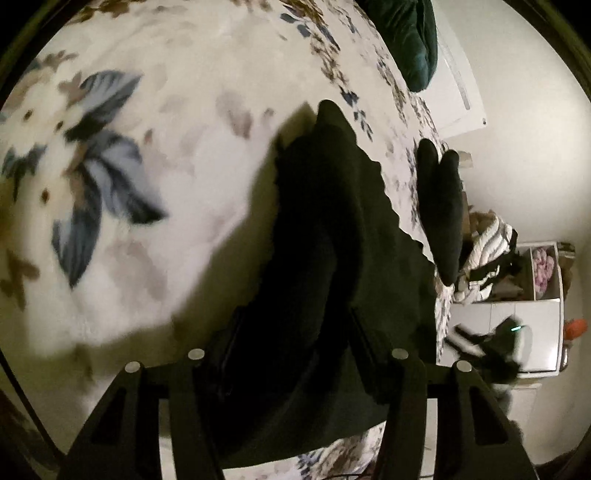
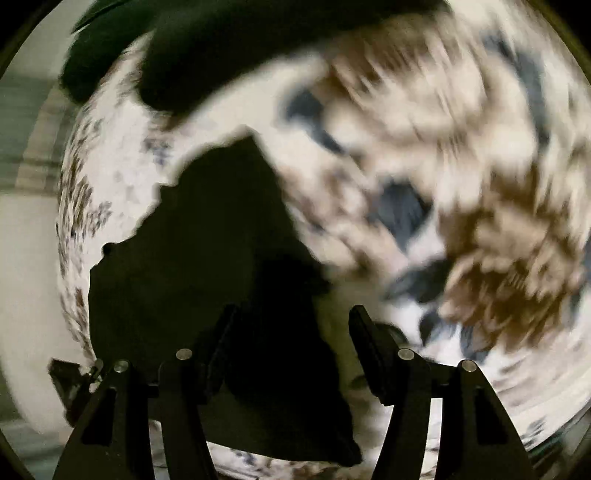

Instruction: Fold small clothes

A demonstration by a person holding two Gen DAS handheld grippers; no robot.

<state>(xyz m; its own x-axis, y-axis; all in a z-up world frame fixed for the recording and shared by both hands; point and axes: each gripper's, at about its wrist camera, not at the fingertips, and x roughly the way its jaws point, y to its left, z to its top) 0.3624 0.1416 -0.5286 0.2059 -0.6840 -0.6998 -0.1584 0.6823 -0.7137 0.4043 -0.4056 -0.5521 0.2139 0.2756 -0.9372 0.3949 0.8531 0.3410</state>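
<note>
Left wrist: left gripper [image 1: 291, 332] spread around black garment [image 1: 332, 221], seemingly unfolded; right gripper [image 2: 291, 328] spread too.

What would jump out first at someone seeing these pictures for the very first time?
A big black garment fills the middle of both views, lying on a white bedspread printed with blue and brown leaves. Black gripper fingers frame it from the bottom edge. In the left wrist view, a pair of black socks lies to the garment's right near the bed edge, with a dark green pillow at the top.
</note>
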